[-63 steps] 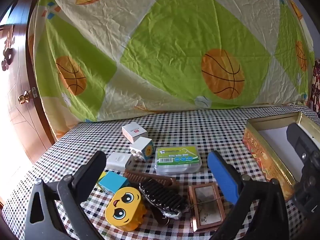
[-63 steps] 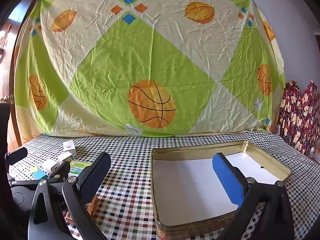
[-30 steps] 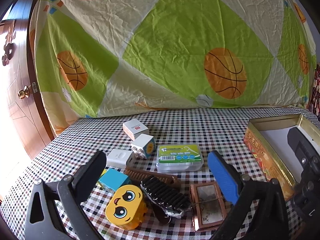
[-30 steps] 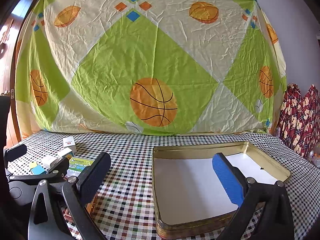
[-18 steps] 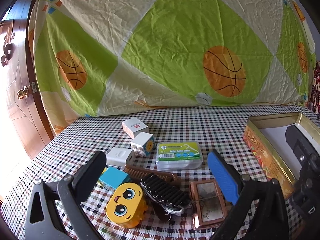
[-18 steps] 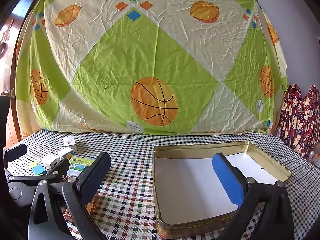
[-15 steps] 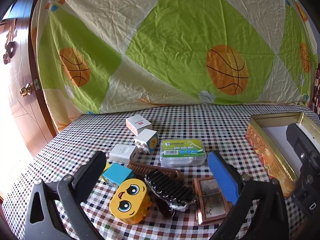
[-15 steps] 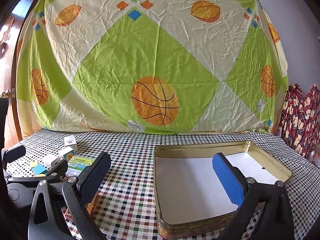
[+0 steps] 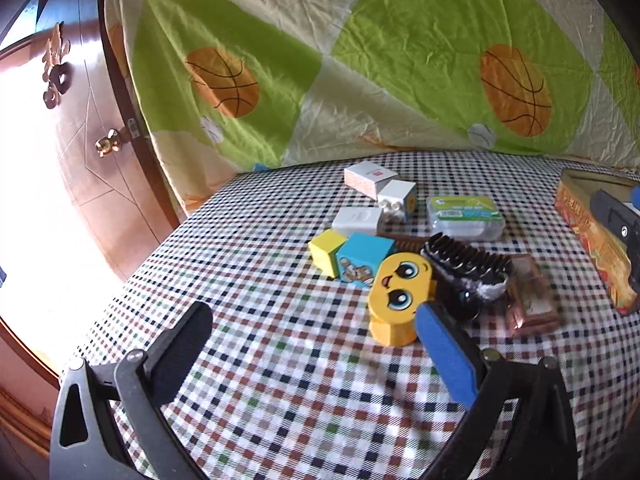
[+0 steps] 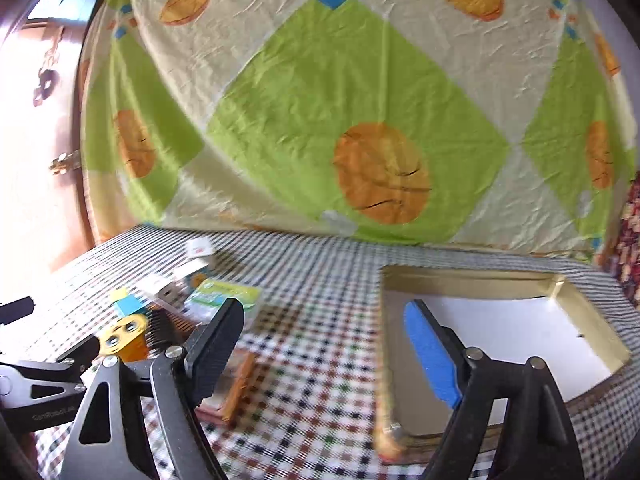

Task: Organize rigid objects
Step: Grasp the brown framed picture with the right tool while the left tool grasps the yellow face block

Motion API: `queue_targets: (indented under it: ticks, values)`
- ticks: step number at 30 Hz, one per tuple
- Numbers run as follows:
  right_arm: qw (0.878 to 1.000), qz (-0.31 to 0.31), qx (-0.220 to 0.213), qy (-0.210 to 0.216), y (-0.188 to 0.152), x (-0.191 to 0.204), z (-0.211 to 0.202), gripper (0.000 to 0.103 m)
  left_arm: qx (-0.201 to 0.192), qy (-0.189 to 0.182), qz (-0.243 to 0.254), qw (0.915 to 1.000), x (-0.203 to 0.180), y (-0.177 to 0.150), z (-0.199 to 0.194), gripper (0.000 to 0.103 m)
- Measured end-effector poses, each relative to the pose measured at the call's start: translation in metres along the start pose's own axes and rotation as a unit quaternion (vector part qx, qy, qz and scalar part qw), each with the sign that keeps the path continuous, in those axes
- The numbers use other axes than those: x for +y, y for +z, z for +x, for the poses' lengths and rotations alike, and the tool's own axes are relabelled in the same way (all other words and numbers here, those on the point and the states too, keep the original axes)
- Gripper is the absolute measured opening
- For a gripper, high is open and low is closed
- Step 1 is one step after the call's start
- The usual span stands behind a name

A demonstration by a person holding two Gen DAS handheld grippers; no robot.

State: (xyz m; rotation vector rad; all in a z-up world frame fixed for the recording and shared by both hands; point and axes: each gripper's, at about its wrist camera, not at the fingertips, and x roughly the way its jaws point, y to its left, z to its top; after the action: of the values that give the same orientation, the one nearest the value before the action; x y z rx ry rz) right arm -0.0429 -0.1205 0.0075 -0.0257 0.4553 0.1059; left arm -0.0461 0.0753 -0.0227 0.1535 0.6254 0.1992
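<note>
A pile of small items lies on the checked tablecloth: a yellow face block (image 9: 396,300), a blue block (image 9: 362,258), a small yellow cube (image 9: 326,246), a black comb (image 9: 466,260), a copper frame (image 9: 528,296), white boxes (image 9: 370,176) and a green-labelled floss case (image 9: 462,214). My left gripper (image 9: 316,344) is open and empty, low over bare cloth left of the pile, its blue pad just in front of the yellow block. My right gripper (image 10: 324,344) has its jaws closing on nothing, between the pile and the gold tin (image 10: 584,312).
The tin (image 9: 588,224) stands open at the right with a white floor and nothing in it. A basketball-print sheet hangs behind the table. A wooden door (image 9: 80,128) is at the left. The table's left edge (image 9: 120,280) is close to my left gripper.
The left wrist view has swung left and dipped, so the pile now sits to the right of its fingers. The right gripper's jaws have narrowed and its view has turned left and downward.
</note>
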Motion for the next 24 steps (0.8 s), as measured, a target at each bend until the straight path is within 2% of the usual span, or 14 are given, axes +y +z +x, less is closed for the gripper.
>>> queue_targets:
  ticks: [3, 6, 9, 11, 13, 15, 18, 22, 24]
  values:
    - [0.999, -0.011, 0.027, 0.030, -0.004, 0.012, 0.005, 0.081, 0.015, -0.017, -0.024, 0.9995, 0.015, -0.006, 0.000, 0.102]
    - [0.994, -0.046, 0.081, 0.063, -0.013, 0.035, 0.019, 0.080, 0.021, -0.011, -0.032, 0.9992, 0.025, -0.010, -0.001, 0.102]
    - [0.988, -0.079, 0.117, 0.065, -0.019, 0.056, 0.032, 0.074, 0.021, -0.018, -0.041, 0.9988, 0.031, -0.010, -0.002, 0.102]
    - [0.983, -0.093, 0.147, 0.051, -0.021, 0.065, 0.046, 0.074, 0.025, -0.022, -0.040, 0.9986, 0.032, -0.009, -0.001, 0.102]
    - [0.975, -0.098, 0.190, 0.056, -0.027, 0.067, 0.059, 0.073, 0.029, -0.023, -0.038, 0.9986, 0.033, -0.009, -0.001, 0.102]
    - [0.971, -0.090, 0.213, 0.063, -0.029, 0.064, 0.067, 0.067, 0.035, -0.034, -0.038, 0.9981, 0.033, -0.008, 0.001, 0.102]
    - [0.971, -0.081, 0.215, 0.068, -0.028, 0.059, 0.067, 0.057, 0.041, -0.055, -0.037, 0.9970, 0.029, -0.003, 0.004, 0.102]
    - [0.972, -0.106, 0.205, 0.052, -0.030, 0.053, 0.057, 0.056, 0.047, -0.094, -0.018, 0.9943, 0.014, 0.004, 0.006, 0.102]
    - [0.977, -0.086, 0.186, 0.059, -0.026, 0.042, 0.050, 0.053, 0.050, -0.103, -0.002, 0.9934, 0.003, 0.006, 0.011, 0.102]
